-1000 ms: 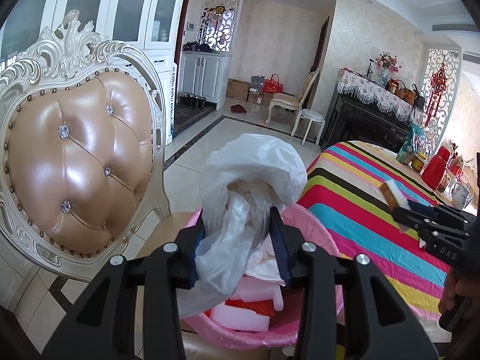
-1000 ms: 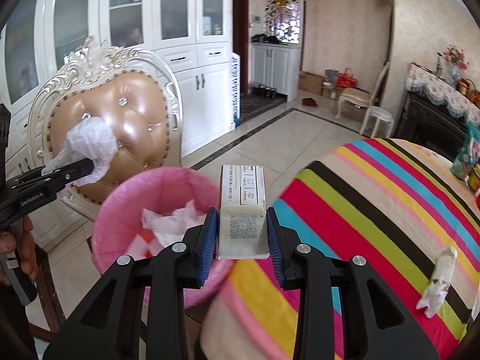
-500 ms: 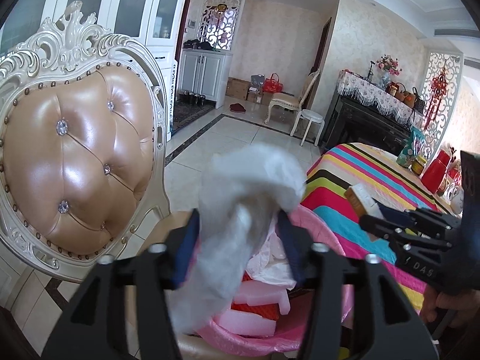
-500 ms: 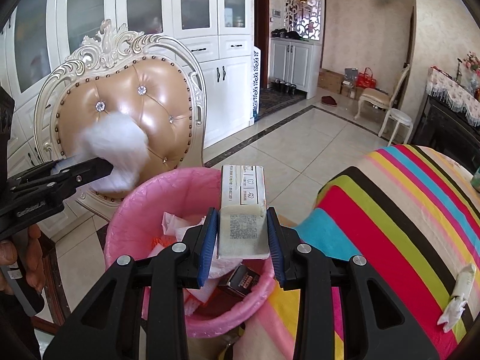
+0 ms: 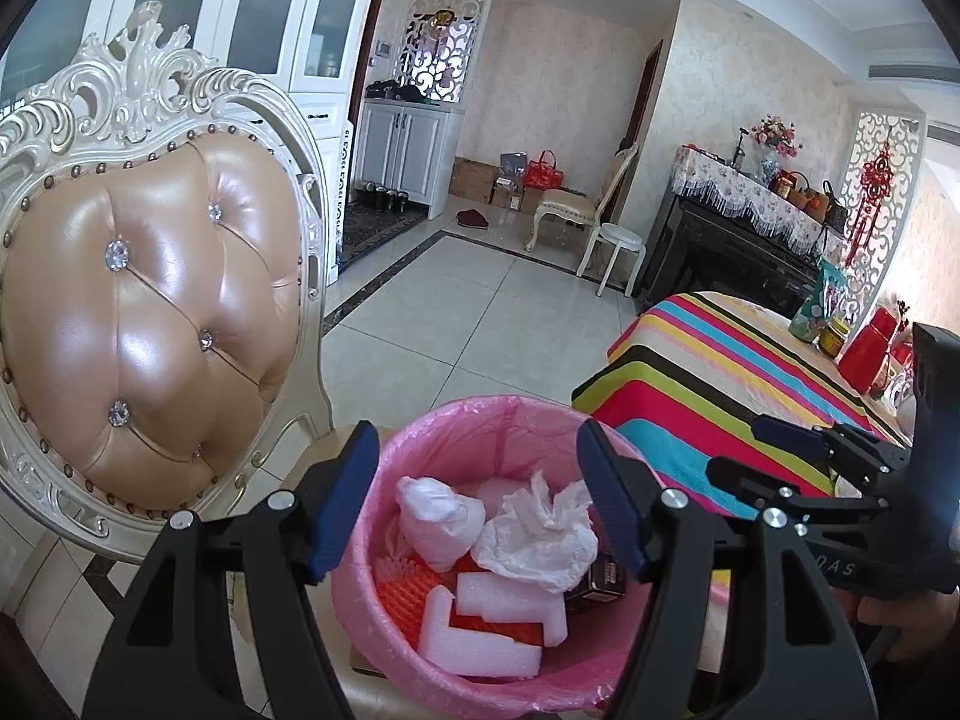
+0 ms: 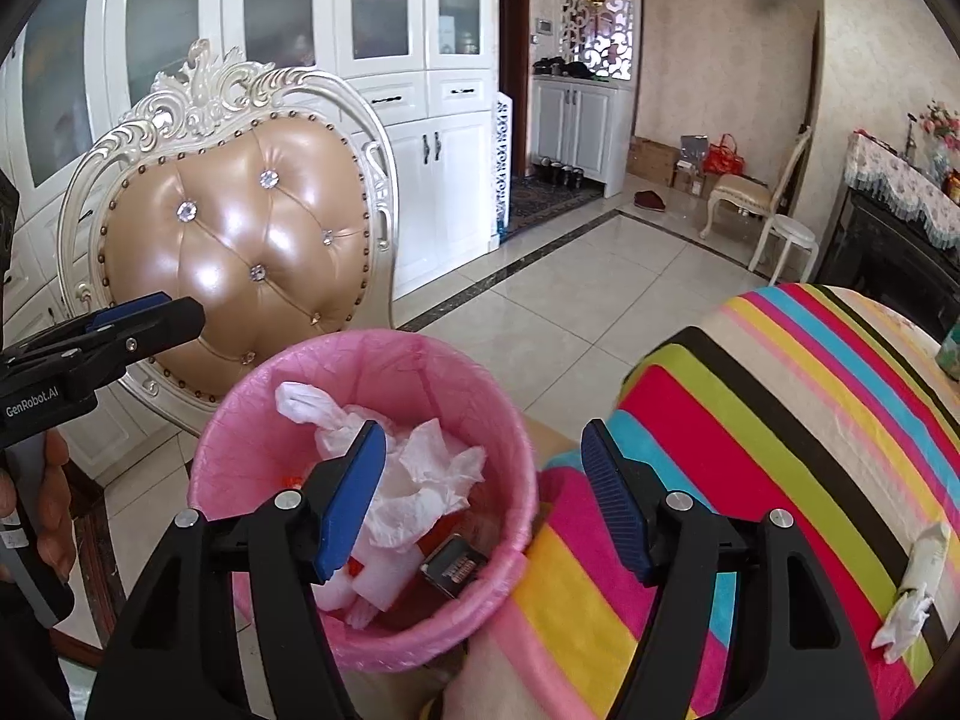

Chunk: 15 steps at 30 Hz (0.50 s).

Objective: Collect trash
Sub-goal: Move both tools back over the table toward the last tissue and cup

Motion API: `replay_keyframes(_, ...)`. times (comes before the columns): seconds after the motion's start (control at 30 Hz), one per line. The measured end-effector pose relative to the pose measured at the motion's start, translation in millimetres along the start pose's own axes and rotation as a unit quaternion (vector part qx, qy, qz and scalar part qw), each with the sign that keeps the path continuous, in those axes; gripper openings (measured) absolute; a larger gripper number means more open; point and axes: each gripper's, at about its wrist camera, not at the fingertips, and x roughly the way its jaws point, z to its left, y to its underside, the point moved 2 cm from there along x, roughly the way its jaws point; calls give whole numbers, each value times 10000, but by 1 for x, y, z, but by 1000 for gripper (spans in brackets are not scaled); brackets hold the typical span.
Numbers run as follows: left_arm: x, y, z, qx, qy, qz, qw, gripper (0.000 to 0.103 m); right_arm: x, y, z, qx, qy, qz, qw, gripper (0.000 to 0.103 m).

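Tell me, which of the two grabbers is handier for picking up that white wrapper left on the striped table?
Probably the right gripper: it is open, empty and already beside the striped tablecloth, where the white wrapper lies. The left gripper, also open, hangs over the pink bin.

left gripper: matte black frame, ribbed blue pads, silver screw heads | right gripper: same black build, blue pads, silver screws | white "GenRobot.AI" lettering on the left gripper's side | bare skin on the hand gripping its handle
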Motion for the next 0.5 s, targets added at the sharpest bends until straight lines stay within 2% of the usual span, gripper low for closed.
replay_keyframes(0.5,7,0,-66,371,337,24,9987,66,-47,24,-72,424,434,-206,9979,65)
